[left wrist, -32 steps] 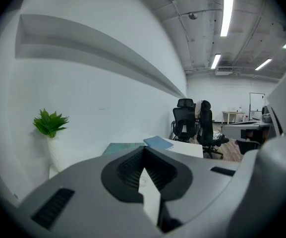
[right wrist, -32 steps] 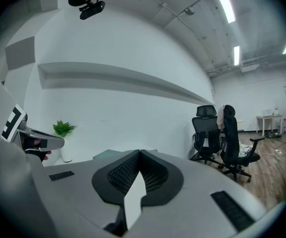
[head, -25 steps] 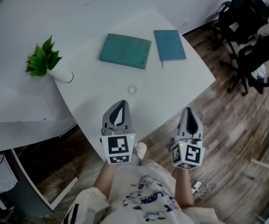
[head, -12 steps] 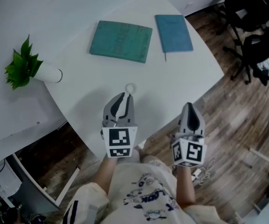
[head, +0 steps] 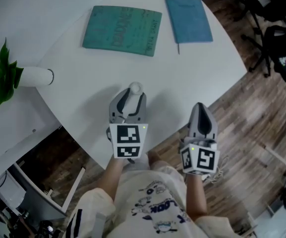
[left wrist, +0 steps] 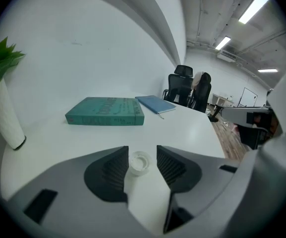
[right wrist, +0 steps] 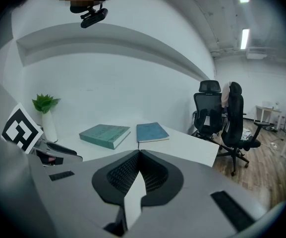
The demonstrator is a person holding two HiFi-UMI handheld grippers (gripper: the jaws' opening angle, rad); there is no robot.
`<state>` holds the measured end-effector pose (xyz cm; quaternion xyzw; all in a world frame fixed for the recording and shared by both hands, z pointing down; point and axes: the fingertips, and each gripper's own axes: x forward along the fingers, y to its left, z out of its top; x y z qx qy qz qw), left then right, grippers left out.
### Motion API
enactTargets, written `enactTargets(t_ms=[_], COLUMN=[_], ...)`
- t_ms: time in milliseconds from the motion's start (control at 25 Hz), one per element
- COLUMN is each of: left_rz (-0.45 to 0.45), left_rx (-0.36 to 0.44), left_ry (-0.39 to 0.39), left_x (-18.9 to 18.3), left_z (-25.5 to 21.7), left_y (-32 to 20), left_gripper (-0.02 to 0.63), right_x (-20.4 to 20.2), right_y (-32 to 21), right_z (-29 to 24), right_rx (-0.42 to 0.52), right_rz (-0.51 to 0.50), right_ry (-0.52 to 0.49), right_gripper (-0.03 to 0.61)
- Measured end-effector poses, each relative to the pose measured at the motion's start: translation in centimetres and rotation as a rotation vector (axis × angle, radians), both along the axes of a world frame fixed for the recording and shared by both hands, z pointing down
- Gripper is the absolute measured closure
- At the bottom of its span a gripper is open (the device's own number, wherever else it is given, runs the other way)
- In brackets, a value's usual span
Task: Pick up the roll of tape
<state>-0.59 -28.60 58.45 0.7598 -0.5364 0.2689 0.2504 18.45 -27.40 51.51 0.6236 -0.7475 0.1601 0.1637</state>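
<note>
The roll of tape (head: 135, 88) is small and white and lies flat on the white table (head: 182, 83). My left gripper (head: 133, 95) reaches over the table's near edge, its tips at the roll. In the left gripper view the roll of tape (left wrist: 139, 163) sits between the ribbed pads (left wrist: 114, 170) with a little gap on each side; the left gripper (left wrist: 143, 152) has its jaws opening. My right gripper (head: 200, 108) hangs to the right, off the table's edge over the floor. In its own view the right gripper (right wrist: 139, 153) is shut on nothing.
A green book (head: 122, 24) and a blue notebook (head: 188, 12) lie at the table's far side. A white vase with a green plant (head: 32, 76) stands at the left. Black office chairs (head: 276, 33) stand on the wooden floor (head: 261, 133) to the right.
Both grippers have come down and forward. The left one has reached the tape roll and its jaws have parted around it. The right gripper stays shut.
</note>
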Motion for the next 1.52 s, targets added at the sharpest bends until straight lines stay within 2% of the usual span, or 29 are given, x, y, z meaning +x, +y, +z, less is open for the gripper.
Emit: enactTargets(t_ms=[280,720,1240,1360,1520], left_rz=[0.031,0.011,-0.015,-0.013,-0.014], left_rx=[-0.081,-0.146,-0.126,-0.102,-0.031], left_ry=[-0.02,-0.072,-0.077,-0.078,-0.073], left_x=[0.5,0.2,0.0,0.1,-0.1], left_z=[2.7,4.9,4.7,3.7,0.9], left_y=[-0.1,-0.4,-0.6,-0.7,-1.2], left_gripper=[0.397,0.394,0.413,0.413,0.413], right_x=[0.2,0.1,0.3,0.4,0.3], right_y=[-0.6,-0.7,-0.4,-0.4,-0.4], right_z=[1.5,2.8,2.6,1.9,0.2], right_rx=[-0.03,-0.06,-0.054,-0.037,0.002], right_rz=[0.007,0.016,0.023,0.022,0.016], right_ry=[-0.003,-0.006,-0.009,-0.01,-0.014], right_gripper=[0.577,0.577,0.577,0.577,0.577])
